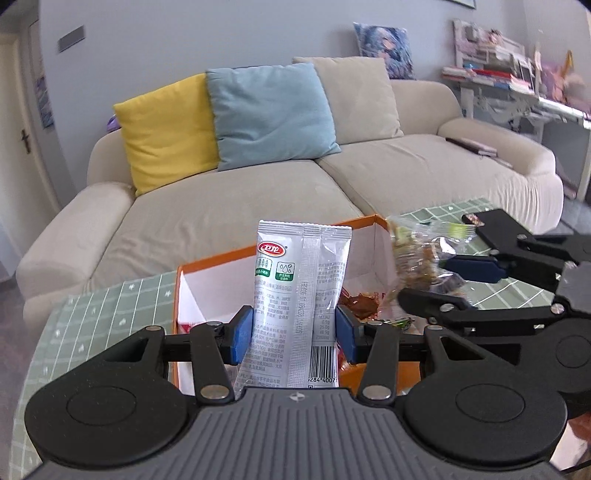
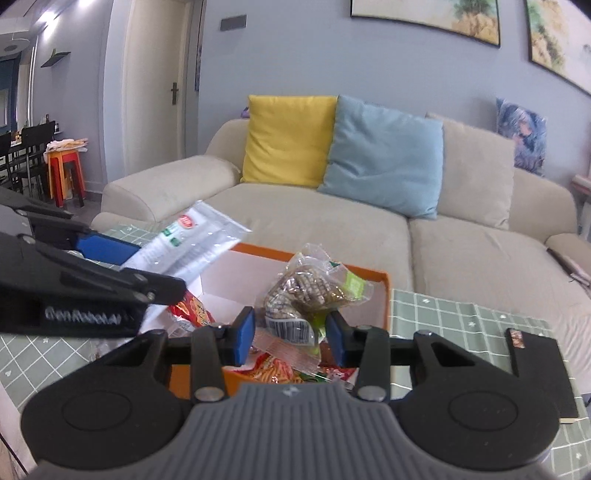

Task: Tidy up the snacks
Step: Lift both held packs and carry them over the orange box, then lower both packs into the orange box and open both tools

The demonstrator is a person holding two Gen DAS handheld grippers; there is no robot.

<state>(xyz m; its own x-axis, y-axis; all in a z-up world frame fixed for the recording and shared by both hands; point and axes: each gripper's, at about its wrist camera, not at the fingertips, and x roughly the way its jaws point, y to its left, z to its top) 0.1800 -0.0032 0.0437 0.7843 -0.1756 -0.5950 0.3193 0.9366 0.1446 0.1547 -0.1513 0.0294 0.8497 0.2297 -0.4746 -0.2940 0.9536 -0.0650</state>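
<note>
Both snacks are mid-lift above the orange box [image 1: 369, 229]: the left gripper [image 1: 291, 334] clamps a silver sachet [image 1: 295, 280], the right gripper [image 2: 290, 338] pinches a clear bean packet [image 2: 306, 291]. Next, probably, carrying each clear of the box for sorting.

The silver packet [image 1: 295, 306] hides the orange box's [image 1: 207, 264] interior; shelf clutter [image 1: 513, 70] is blurred.

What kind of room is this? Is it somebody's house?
Most likely a living room in a home. There is a big beige sofa with a yellow cushion and a blue cushion, framed paintings on the wall, and a dining table with chairs further back.
</note>
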